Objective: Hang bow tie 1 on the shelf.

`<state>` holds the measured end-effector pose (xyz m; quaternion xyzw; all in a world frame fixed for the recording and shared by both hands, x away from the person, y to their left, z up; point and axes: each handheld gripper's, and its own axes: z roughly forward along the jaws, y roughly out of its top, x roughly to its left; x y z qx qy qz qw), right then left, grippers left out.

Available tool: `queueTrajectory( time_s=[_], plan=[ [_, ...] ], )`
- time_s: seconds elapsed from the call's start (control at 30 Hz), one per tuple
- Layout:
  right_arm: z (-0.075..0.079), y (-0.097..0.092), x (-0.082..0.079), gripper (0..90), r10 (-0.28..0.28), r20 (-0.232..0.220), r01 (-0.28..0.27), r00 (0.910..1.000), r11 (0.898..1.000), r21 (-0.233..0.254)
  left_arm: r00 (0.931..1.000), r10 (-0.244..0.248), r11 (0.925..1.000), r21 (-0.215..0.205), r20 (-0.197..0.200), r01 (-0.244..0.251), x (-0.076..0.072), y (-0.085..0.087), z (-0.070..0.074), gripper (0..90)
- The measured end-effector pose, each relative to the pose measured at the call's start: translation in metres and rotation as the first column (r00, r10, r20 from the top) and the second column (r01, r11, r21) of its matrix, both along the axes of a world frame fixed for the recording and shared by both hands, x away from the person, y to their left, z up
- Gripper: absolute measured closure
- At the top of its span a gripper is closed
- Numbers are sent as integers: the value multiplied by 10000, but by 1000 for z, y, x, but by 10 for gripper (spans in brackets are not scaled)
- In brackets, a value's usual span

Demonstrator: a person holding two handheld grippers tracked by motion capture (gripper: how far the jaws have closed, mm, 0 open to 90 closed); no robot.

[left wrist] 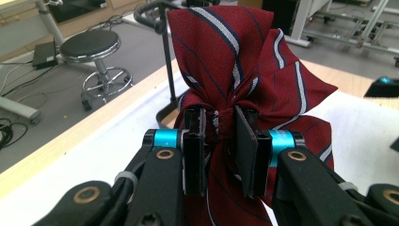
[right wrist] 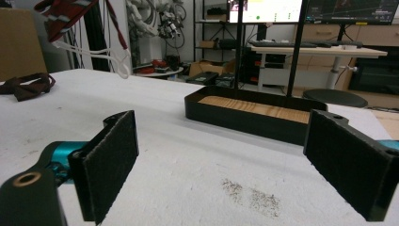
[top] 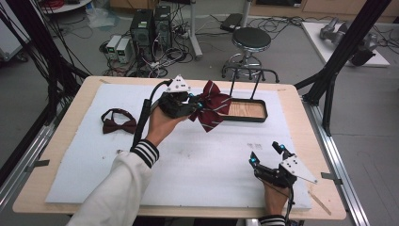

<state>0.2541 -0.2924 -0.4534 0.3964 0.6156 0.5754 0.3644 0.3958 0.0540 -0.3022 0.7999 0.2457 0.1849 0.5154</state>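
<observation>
Jaws of your left gripper [top: 196, 104] pinch the striped bow tie [top: 214, 109] at its knot, lifted just beside the black tray [top: 263, 112] — carry it over the tray before releasing. Your right gripper [top: 267, 153] rests on the tabletop [top: 61, 141], jaws wide open, empty.

Dark bow tie [top: 118, 121], black tray [top: 245, 111], stool [top: 251, 39]
</observation>
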Motion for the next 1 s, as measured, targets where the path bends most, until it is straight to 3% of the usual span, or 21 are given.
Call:
queueTrajectory(
  time_s=[0.27, 0.53, 0.67, 0.77, 0.87, 0.93, 1.0],
  plan=[
    [0, -1, 0, 98, -58, -6, 58, 10000, 9999, 84, 9999, 7, 9977, -679, -126, -16, 20, -11, 6, 740],
    [0, 0, 1, 98, -88, -2, 88, 10000, 9999, 54, 9993, -206, 9904, -1371, -299, 163, 36, -19, 7, 742],
    [0, 0, 1, 98, -97, 2, 97, 10000, 9999, 55, 9991, -332, 9823, -1852, -269, 276, 41, -23, 9, 743],
    [0, 0, 1, 98, -104, 8, 104, 9999, 9999, 56, 9988, -390, 9824, -1840, -286, 331, 46, -28, 12, 744],
    [0, 0, 0, 98, -127, -45, 127, 9999, 9999, 109, 9985, -535, 9750, -2165, -141, 492, 49, -34, 18, 744],
    [0, -1, 0, 99, -117, -50, 117, 9999, 9999, 125, 9982, -529, 9717, -2317, -275, 452, 53, -35, 17, 745],
    [0, -1, 0, 98, -121, -54, 122, 9999, 9998, 134, 9972, -618, 9751, -2157, -432, 511, 57, -37, 16, 749]
  ],
)
